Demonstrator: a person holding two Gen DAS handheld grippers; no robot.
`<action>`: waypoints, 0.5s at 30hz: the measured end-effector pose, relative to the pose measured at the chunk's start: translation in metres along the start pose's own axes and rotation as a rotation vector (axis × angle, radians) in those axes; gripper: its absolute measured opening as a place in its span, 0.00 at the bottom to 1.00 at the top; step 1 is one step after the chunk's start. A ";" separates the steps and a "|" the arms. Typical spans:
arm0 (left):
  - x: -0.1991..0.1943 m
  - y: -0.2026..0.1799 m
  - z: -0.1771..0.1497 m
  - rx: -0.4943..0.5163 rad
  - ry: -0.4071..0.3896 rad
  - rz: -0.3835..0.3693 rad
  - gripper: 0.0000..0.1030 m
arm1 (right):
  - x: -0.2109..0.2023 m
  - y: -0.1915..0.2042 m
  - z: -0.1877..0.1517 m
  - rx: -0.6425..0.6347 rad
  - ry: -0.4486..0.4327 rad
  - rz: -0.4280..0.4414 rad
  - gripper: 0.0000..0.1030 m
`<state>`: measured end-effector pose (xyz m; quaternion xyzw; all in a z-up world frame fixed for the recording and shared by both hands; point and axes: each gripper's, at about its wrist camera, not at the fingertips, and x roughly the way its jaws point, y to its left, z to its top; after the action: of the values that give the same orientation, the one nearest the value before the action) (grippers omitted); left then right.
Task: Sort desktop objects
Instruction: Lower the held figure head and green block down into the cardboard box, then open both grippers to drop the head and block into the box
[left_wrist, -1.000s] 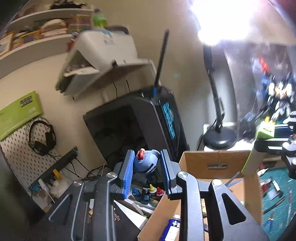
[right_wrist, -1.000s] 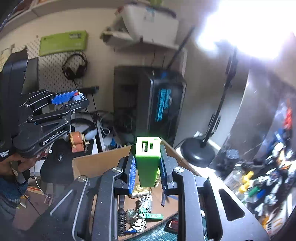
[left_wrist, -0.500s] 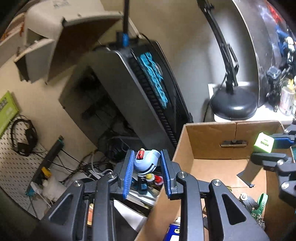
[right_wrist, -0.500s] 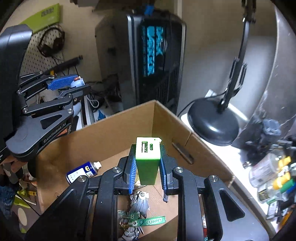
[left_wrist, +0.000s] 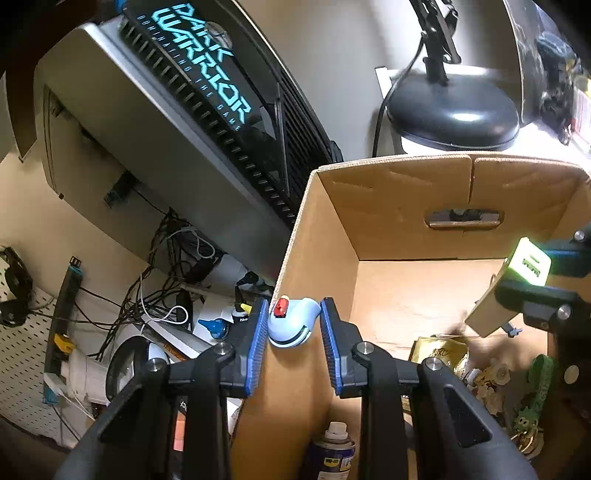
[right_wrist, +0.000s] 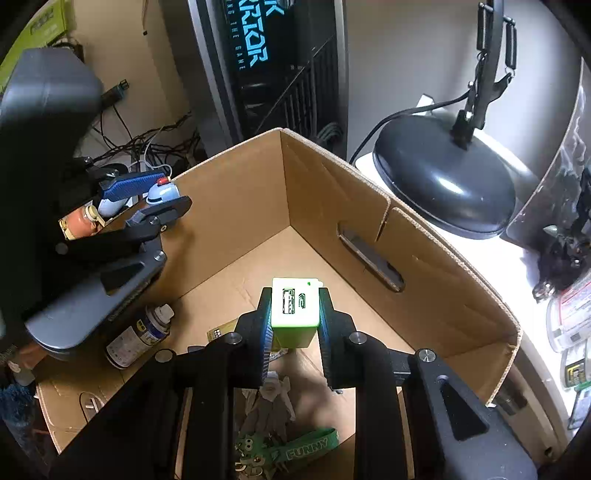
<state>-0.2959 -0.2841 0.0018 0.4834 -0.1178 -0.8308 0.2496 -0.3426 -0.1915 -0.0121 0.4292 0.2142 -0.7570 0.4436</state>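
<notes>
- The green charger (right_wrist: 295, 312) sits at the centre of the right wrist view, pinched between the right gripper (right_wrist: 295, 325) pads, port face up, over the open box (right_wrist: 424, 236) interior.
- The blue toy (left_wrist: 291, 323) shows at lower centre of the left wrist view; the left gripper (left_wrist: 293, 345) fingers flank it, narrowly set. The left pad seems to touch it, but a thin gap shows on its right, so I cannot tell whether the grip is firm.
- That toy hangs right above the box's left wall edge, not clearly inside.
- Judged step: both items are being carried to the box for dropping in.
- On the box floor lie a spray can (right_wrist: 138, 338) at lower left, a green strap (right_wrist: 306, 448) at bottom centre, and a gold packet (left_wrist: 439, 354).
- Next, the right tongs likely need only to lower a little and open over bare cardboard, clear of the strap.
- The left tongs probably must shift rightward past the wall before opening, or the toy could fall outside among the cables (left_wrist: 162, 280).
- The lamp base (right_wrist: 443, 188) stands behind the box, upper right.
</notes>
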 end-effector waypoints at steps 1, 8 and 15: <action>-0.002 -0.001 -0.001 0.001 -0.001 -0.016 0.28 | 0.000 -0.001 0.000 0.000 0.002 -0.004 0.20; -0.008 -0.014 -0.006 0.035 0.015 -0.112 0.28 | -0.004 -0.009 -0.007 0.020 0.015 -0.006 0.20; -0.002 -0.027 -0.010 0.041 0.056 -0.150 0.28 | -0.010 -0.016 -0.014 0.039 0.016 0.010 0.21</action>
<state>-0.2942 -0.2595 -0.0136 0.5191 -0.0911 -0.8306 0.1798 -0.3479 -0.1683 -0.0123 0.4448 0.2007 -0.7553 0.4374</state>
